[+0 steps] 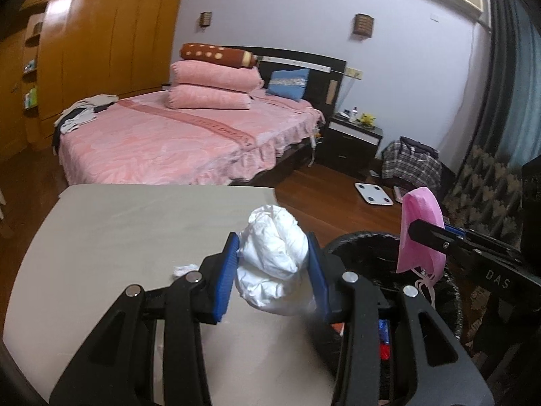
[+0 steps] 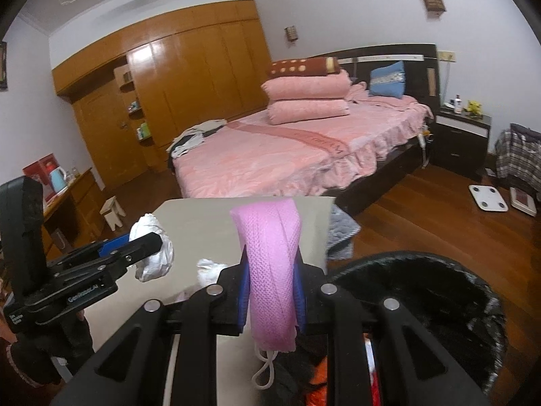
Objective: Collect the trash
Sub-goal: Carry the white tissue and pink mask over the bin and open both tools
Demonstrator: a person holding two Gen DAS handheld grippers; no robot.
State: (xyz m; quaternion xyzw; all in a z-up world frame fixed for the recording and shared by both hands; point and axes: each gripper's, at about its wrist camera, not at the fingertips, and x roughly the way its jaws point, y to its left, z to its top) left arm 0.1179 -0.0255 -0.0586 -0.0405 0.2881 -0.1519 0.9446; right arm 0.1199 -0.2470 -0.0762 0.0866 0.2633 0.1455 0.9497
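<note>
"DAS" on right gripper (image 1: 410, 228); "GenRobot.AI" on left gripper (image 2: 154, 237).

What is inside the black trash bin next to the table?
The black trash bin has a dark liner. Inside, red and orange scraps show, and something blue in the left wrist view. The right gripper and pink mask cover the rest.

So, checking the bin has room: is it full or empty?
Partly filled: the black-lined trash bin shows red and orange rubbish at its bottom, well below the rim.
</note>
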